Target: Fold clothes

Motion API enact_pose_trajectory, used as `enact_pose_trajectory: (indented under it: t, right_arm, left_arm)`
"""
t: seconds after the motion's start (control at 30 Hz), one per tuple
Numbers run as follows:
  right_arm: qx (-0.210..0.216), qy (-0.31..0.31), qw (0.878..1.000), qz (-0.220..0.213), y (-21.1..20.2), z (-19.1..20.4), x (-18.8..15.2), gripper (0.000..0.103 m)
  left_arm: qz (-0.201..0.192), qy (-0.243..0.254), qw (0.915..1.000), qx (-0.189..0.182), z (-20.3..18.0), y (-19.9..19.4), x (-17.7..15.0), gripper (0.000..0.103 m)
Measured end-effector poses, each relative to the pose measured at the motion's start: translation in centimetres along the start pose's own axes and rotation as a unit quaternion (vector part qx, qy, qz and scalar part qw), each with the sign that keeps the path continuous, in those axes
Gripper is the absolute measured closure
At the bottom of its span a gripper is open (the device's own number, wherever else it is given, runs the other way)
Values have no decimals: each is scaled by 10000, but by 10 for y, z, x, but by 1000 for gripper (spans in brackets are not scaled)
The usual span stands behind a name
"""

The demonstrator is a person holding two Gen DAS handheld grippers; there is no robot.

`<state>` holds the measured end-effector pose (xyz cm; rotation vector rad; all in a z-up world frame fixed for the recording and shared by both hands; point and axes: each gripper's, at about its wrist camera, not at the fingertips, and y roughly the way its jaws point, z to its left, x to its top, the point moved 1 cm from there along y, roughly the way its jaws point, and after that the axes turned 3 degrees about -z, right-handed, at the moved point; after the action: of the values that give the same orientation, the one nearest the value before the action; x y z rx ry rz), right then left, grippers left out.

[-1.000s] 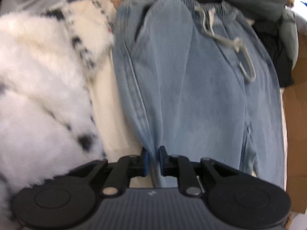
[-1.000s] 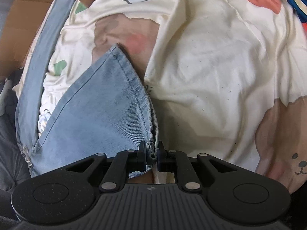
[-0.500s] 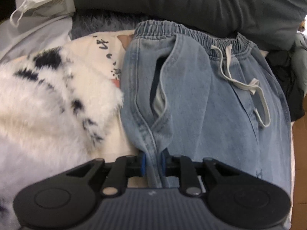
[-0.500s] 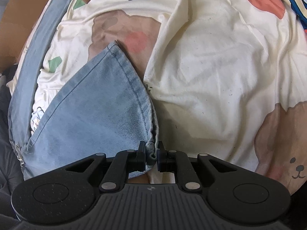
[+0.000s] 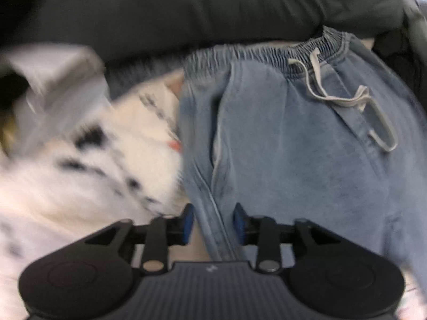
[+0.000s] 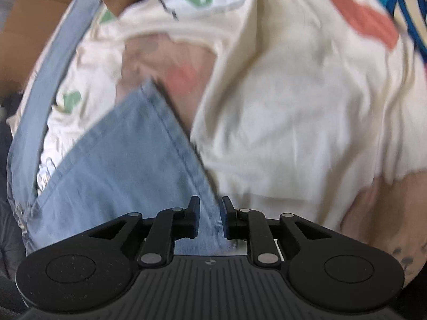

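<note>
Light blue denim trousers (image 5: pixel 293 146) with an elastic waistband and a pale drawstring (image 5: pixel 347 98) lie spread out in the left wrist view. My left gripper (image 5: pixel 213 222) is over their left side seam; its jaws are opening, the seam fold lies between them and the blue pads stand clear of it. In the right wrist view a trouser leg hem (image 6: pixel 138 160) lies on a cream printed sheet (image 6: pixel 293 120). My right gripper (image 6: pixel 209 218) is at the hem's corner, its jaws opening, with denim between them and gaps on both sides.
A white fluffy garment with black spots (image 5: pixel 80 176) lies left of the trousers, a pale grey bag (image 5: pixel 53 85) behind it. Dark grey fabric (image 5: pixel 213 8) fills the back. Brown cardboard (image 6: pixel 32 34) borders the sheet at upper left.
Both grippers have gone from shut on the denim to parted jaws. The left view has swung toward the waistband, and the side seam fold has dropped loose between the pads.
</note>
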<state>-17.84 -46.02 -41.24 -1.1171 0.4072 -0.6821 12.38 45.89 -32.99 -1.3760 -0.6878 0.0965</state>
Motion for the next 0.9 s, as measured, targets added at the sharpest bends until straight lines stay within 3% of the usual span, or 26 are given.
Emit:
enact_pose_trajectory:
  t: [0.07, 0.17, 0.37, 0.47, 0.7, 0.8, 0.9]
  right_arm:
    - [-2, -75, 9997, -212, -4, 3, 9, 72]
    - [-36, -171, 9988, -447, -5, 10, 22, 62]
    - [-123, -335, 9975, -617, 6, 28, 39, 61]
    - [-177, -345, 9970, -671, 10, 35, 42, 62]
    - [-198, -661, 9933, -922, 16, 70, 50, 62]
    - [-202, -738, 9921, -996, 17, 80, 55, 61]
    - [-286, -859, 9912, -962, 20, 86, 56, 61]
  left_arm:
    - [-153, 147, 9997, 149, 1, -7, 10, 63]
    - [-333, 70, 9994, 12, 5, -10, 32, 64]
    - [-658, 314, 9962, -471, -12, -2, 69, 88]
    - [-652, 487, 9944, -682, -25, 10, 79, 91]
    - [-497, 803, 9942, -513, -40, 47, 98, 93]
    - [-359, 946, 9944, -319, -38, 67, 99, 101]
    - [-188, 1032, 9943, -197, -34, 84, 97, 100]
